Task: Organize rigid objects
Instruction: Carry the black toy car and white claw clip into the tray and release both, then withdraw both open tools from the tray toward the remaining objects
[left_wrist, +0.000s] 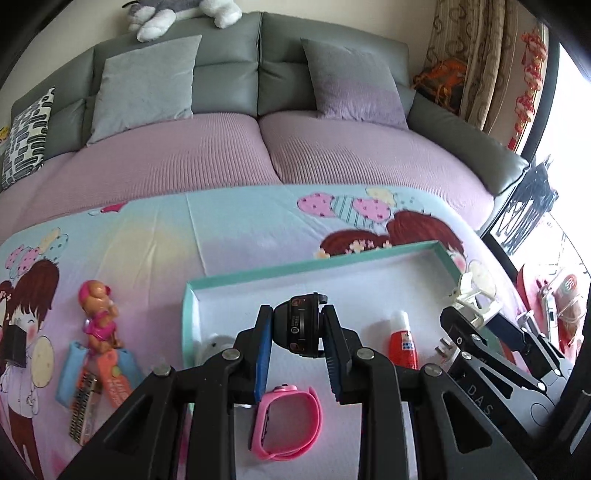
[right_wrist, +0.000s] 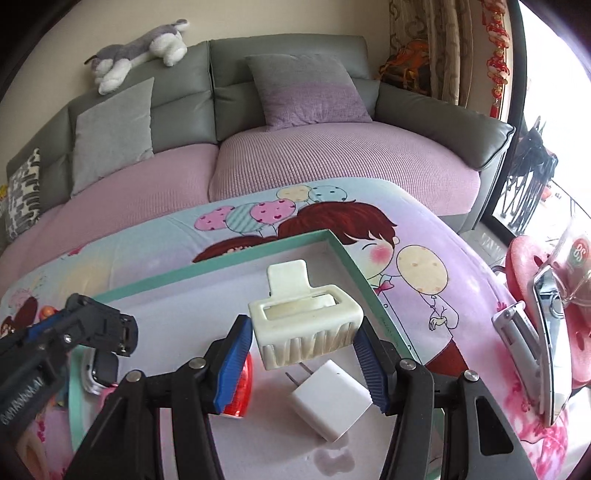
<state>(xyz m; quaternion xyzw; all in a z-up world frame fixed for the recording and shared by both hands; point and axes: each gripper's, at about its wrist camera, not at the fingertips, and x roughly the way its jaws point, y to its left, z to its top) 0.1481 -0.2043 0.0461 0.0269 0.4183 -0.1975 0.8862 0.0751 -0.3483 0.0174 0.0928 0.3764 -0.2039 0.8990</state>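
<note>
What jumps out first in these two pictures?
Each gripper grips something over the shallow teal-rimmed box: the left gripper clamps a small black round device, the right gripper a cream plastic hair claw clip. A pink watch band lies in the box below.

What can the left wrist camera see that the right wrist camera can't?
Only the left wrist view shows the left gripper shut on a black round gadget, the pink watch band under it, and the toy puppy figure on the blanket. Only the right wrist view shows the right gripper shut on the cream hair claw, with the white charger plug below. Both show the teal-rimmed tray, the red glue bottle and the grey sofa.
</note>
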